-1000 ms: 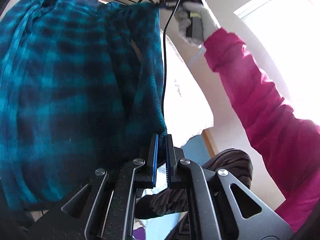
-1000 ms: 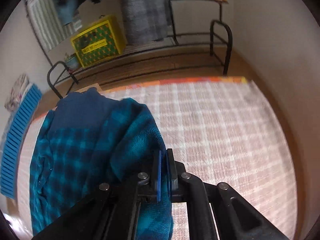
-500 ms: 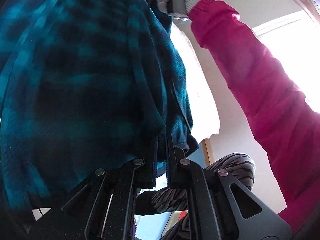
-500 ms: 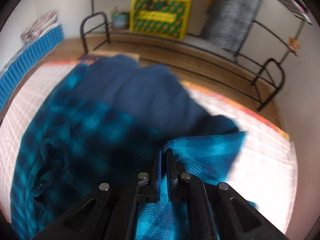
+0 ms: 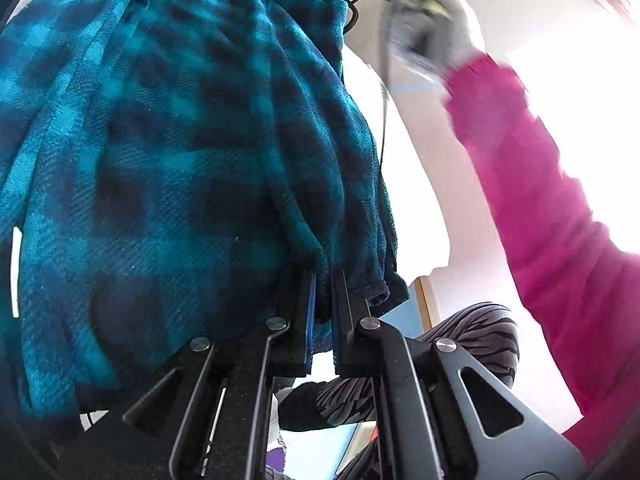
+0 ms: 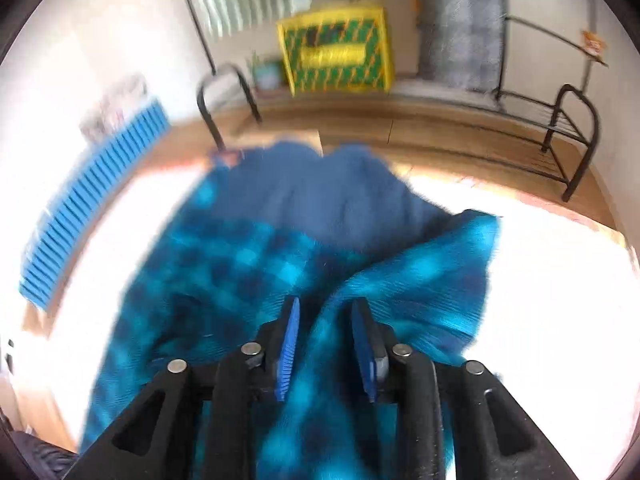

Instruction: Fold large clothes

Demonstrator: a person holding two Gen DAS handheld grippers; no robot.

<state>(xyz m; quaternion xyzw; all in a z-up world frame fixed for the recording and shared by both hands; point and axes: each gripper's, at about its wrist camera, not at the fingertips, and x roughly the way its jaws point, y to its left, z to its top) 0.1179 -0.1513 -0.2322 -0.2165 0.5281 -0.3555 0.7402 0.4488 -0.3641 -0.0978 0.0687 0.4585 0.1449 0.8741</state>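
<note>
A teal and dark blue plaid fleece garment (image 5: pixel 168 152) fills the left wrist view, hanging in folds. My left gripper (image 5: pixel 323 276) is shut on its lower hem. In the right wrist view the same garment (image 6: pixel 280 248) lies spread over a pale checked mat (image 6: pixel 560 280), its plain dark blue lining turned up at the far end. My right gripper (image 6: pixel 325 312) is just above it with its jaws opening; cloth lies between the blue pads (image 6: pixel 290 340) but they no longer press on it. The person's gloved hand (image 5: pixel 432 36) and pink sleeve (image 5: pixel 552 208) show blurred at the upper right of the left wrist view.
A black metal rack (image 6: pixel 568 136) runs along the far wall on a wooden floor, with a yellow and green crate (image 6: pixel 336 46) and a hanging grey cloth (image 6: pixel 460 24). A blue ribbed panel (image 6: pixel 92 208) lies at the left. Striped trouser legs (image 5: pixel 460 344) sit below the left gripper.
My right gripper has swung across the garment and its jaws have parted, letting go of the cloth. The left gripper has sunk a little, still clamped on the hem.
</note>
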